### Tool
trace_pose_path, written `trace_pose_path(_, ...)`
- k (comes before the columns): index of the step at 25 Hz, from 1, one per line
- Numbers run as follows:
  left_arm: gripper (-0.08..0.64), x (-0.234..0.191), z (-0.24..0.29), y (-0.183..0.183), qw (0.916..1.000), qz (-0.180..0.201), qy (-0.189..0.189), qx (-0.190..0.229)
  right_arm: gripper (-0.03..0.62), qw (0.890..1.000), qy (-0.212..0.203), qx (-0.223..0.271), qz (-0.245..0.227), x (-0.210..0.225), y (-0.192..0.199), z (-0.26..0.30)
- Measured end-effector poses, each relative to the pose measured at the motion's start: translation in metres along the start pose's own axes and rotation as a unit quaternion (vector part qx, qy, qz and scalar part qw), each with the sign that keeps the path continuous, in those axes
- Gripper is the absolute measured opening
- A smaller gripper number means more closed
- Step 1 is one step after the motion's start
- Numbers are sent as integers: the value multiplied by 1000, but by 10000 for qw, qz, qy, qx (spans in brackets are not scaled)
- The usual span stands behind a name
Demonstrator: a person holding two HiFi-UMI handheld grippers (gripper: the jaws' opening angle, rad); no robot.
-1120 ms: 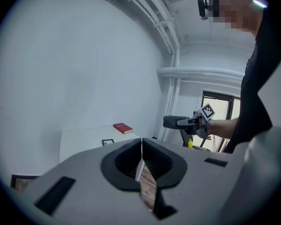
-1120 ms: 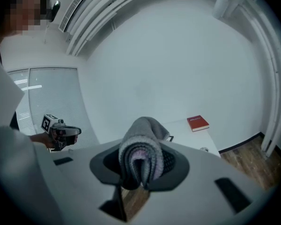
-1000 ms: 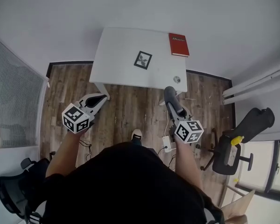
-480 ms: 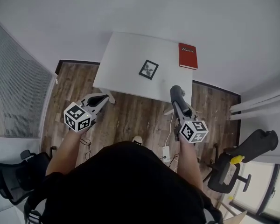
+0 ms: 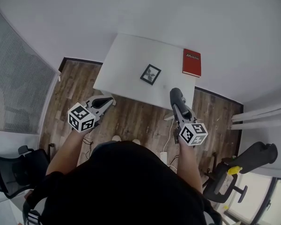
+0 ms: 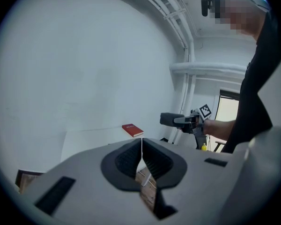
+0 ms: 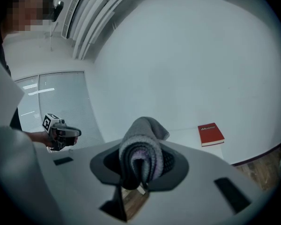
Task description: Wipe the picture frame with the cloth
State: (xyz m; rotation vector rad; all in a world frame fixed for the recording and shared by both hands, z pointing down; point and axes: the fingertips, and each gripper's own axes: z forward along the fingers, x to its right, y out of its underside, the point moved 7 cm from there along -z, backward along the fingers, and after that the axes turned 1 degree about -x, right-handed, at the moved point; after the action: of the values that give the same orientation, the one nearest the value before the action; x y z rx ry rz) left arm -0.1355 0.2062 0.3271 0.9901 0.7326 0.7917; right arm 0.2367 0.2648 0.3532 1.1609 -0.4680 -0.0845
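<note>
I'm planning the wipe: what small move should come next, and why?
Probably carry the right gripper forward over the table toward the picture frame: it is shut on the cloth, but the frame lies farther in, untouched.

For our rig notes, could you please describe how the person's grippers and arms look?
The left gripper and right gripper both have light grey, wedge-shaped bodies with dark ribbed pads. Each carries a white cube printed with black square markers. The person wears a black top with short sleeves.
</note>
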Motion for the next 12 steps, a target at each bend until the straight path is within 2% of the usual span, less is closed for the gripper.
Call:
trace_pose_path(5,11,-11,17,-11,9999,48,114,92,97,9996,111,-174,191,14,10,6)
trace_pose_path(12,11,-30,37,6,9991,-154,389,-17,97,9993,196,-295,94,9,7,22)
